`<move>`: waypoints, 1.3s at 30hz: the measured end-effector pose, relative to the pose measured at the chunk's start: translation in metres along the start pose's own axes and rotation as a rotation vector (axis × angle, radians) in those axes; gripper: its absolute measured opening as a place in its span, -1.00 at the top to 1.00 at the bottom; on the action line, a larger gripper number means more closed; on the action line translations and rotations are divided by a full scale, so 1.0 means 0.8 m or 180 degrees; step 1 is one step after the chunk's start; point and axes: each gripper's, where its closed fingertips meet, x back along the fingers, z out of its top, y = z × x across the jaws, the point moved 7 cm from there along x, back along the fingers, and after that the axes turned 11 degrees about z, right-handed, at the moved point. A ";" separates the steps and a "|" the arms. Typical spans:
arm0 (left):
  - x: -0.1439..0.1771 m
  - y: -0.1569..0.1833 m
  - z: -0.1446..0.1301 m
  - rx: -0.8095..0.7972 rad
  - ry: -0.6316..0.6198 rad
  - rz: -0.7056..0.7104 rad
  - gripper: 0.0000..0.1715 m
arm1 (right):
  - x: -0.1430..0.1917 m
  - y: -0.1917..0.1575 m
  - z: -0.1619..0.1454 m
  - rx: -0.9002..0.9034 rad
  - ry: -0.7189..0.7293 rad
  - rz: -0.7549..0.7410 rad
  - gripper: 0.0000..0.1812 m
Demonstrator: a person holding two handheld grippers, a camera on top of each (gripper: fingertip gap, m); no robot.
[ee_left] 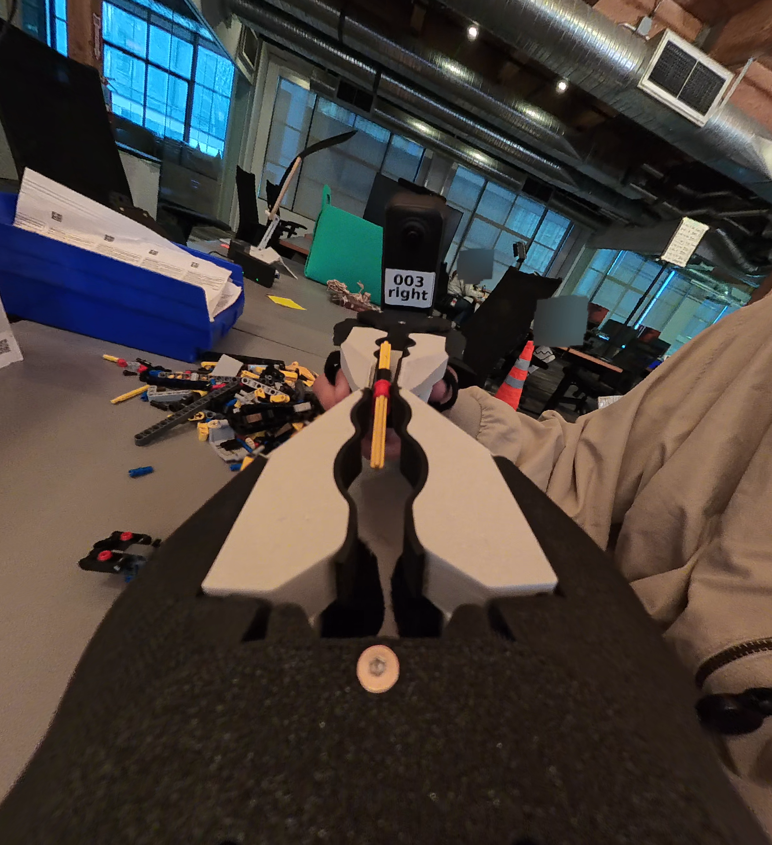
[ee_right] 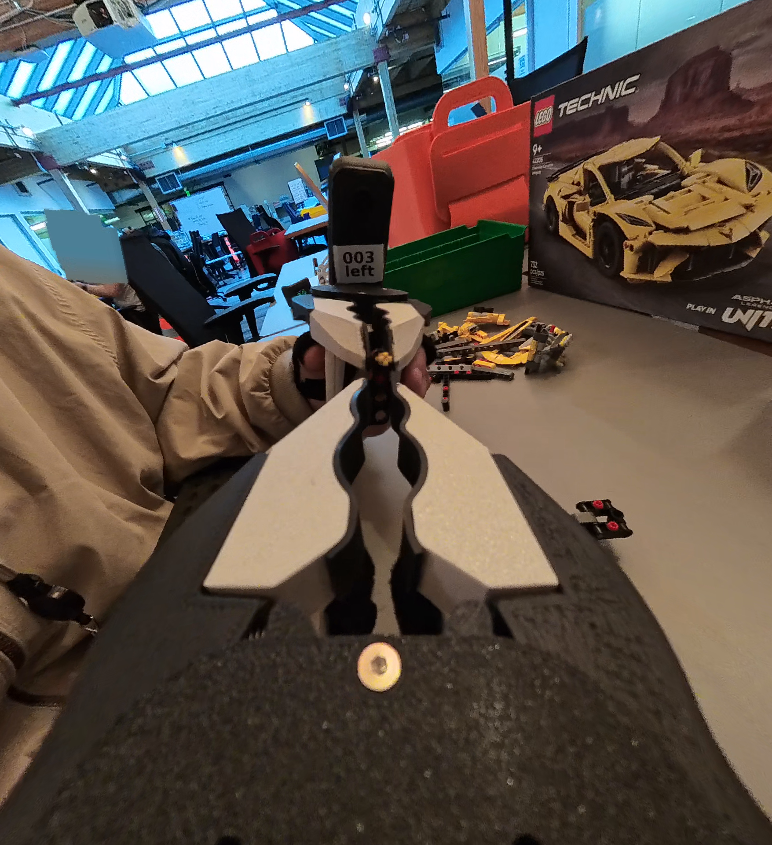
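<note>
My left gripper (ee_left: 377, 402) and right gripper (ee_right: 377, 388) face each other tip to tip above the grey table (ee_left: 45, 480). The left one is pinched on a yellow axle (ee_left: 378, 430) with a red bush (ee_left: 381, 389); its long axis runs along the fingers, pointing straight at the right gripper. The right one is pinched on a black holed beam (ee_right: 378, 393), lengthwise towards the left gripper, a yellow piece (ee_right: 384, 359) at its far end. The parts pile (ee_left: 237, 402) lies beyond, by the blue bin (ee_left: 100, 292). A small black assembly (ee_left: 114, 555) with 2 red pins sits apart.
</note>
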 end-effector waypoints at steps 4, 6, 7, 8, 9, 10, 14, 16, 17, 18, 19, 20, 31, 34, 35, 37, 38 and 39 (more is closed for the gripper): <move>0.001 0.004 0.001 -0.0149 0.0028 0.0006 0.93 | -0.001 -0.002 -0.001 -0.0028 0.0007 0.0064 0.94; 0.002 0.006 0.002 -0.0188 -0.0032 -0.0018 0.93 | -0.002 -0.003 0.000 -0.0054 0.0051 0.0121 0.94; 0.003 0.007 0.003 -0.0185 -0.0077 -0.0042 0.93 | -0.002 -0.005 0.001 -0.0016 0.0103 0.0140 0.92; 0.004 0.007 0.003 -0.0182 -0.0118 -0.0057 0.93 | -0.002 -0.006 0.004 0.0014 0.0177 0.0136 0.79; 0.004 0.008 0.003 -0.0186 -0.0139 -0.0066 0.93 | -0.001 -0.008 0.005 0.0032 0.0190 0.0139 0.74; 0.004 0.008 0.002 -0.0191 -0.0161 -0.0082 0.93 | -0.002 -0.010 0.004 0.0051 0.0132 0.0186 0.79; 0.002 0.011 -0.003 -0.0257 -0.0310 -0.0129 0.93 | -0.007 -0.010 -0.003 0.0084 -0.0024 0.0169 0.88; 0.001 0.013 -0.002 -0.0280 -0.0338 -0.0133 0.93 | -0.005 -0.011 -0.002 0.0083 -0.0045 0.0203 0.94; 0.001 0.014 -0.002 -0.0320 -0.0351 -0.0135 0.93 | -0.005 -0.011 -0.002 0.0066 -0.0028 0.0236 0.94; 0.002 0.015 -0.002 -0.0389 -0.0374 -0.0125 0.93 | -0.005 -0.012 -0.003 0.0048 -0.0046 0.0268 0.94; 0.003 0.016 -0.001 -0.0479 -0.0393 -0.0104 0.93 | -0.005 -0.011 -0.003 0.0046 -0.0068 0.0280 0.94; 0.004 0.018 0.000 -0.0570 -0.0403 -0.0105 0.93 | -0.006 -0.011 -0.002 0.0022 -0.0035 0.0322 0.94; 0.065 -0.027 0.041 -0.0548 -0.0078 0.0278 0.93 | 0.112 0.022 0.029 -0.0325 0.0649 0.0005 0.95; 0.049 -0.022 0.025 -0.0637 -0.0247 0.0273 0.93 | 0.114 0.051 -0.018 -0.0256 -0.1176 -0.0971 0.94; 0.043 -0.020 0.018 -0.0728 -0.0336 0.0276 0.93 | 0.129 0.059 -0.034 -0.0151 -0.1831 -0.1401 0.94; 0.033 -0.016 0.004 -0.0876 -0.0507 0.0308 0.93 | 0.165 0.068 -0.050 0.0030 -0.2674 -0.2116 0.93; 0.028 -0.014 0.000 -0.0911 -0.0527 0.0290 0.93 | 0.177 0.065 -0.052 0.0033 -0.2791 -0.2250 0.93; 0.025 -0.010 -0.004 -0.0901 -0.0532 0.0221 0.93 | 0.184 0.061 -0.053 -0.0017 -0.2810 -0.2263 0.93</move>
